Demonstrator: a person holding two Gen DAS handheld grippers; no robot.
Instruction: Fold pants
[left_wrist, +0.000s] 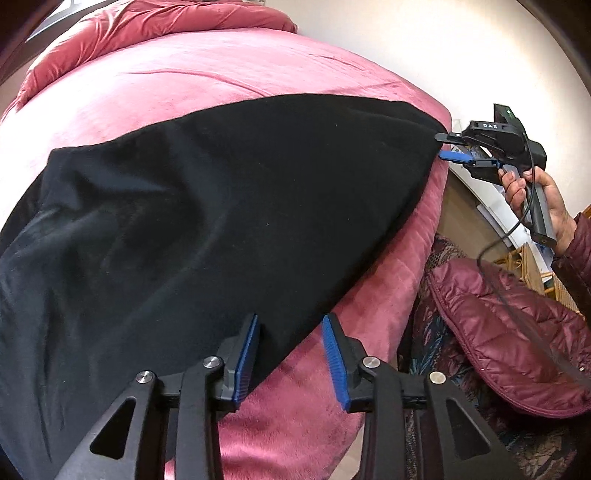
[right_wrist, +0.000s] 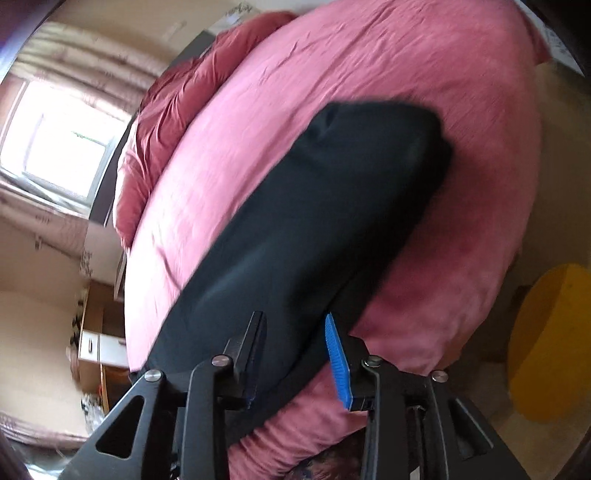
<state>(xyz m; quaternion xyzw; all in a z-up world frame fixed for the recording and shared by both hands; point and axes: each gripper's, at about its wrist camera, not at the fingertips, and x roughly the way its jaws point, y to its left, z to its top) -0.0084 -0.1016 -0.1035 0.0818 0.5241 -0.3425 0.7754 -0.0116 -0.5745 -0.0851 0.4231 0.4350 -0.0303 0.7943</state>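
Note:
The black pants (left_wrist: 221, 206) lie spread flat along the near side of a bed with a pink blanket (left_wrist: 184, 77). My left gripper (left_wrist: 291, 319) stands open just over the pants' near edge, blue pads apart, with the fabric edge running under the gap. Over at the right, a hand holds my right gripper (left_wrist: 445, 146) at the pants' far corner, its fingers apart. From the right wrist, the pants (right_wrist: 314, 221) stretch away lengthwise, and the right gripper (right_wrist: 293, 319) is open with the near end of the cloth lying between its fingers, not pinched.
A red duvet (left_wrist: 147, 26) is bunched at the bed's far end. The person's maroon quilted jacket (left_wrist: 509, 332) and a cable (left_wrist: 517, 295) are beside the bed at the right. A yellow object (right_wrist: 554, 343) stands on the floor. A window (right_wrist: 55, 147) and a cabinet (right_wrist: 99, 347) are to the left.

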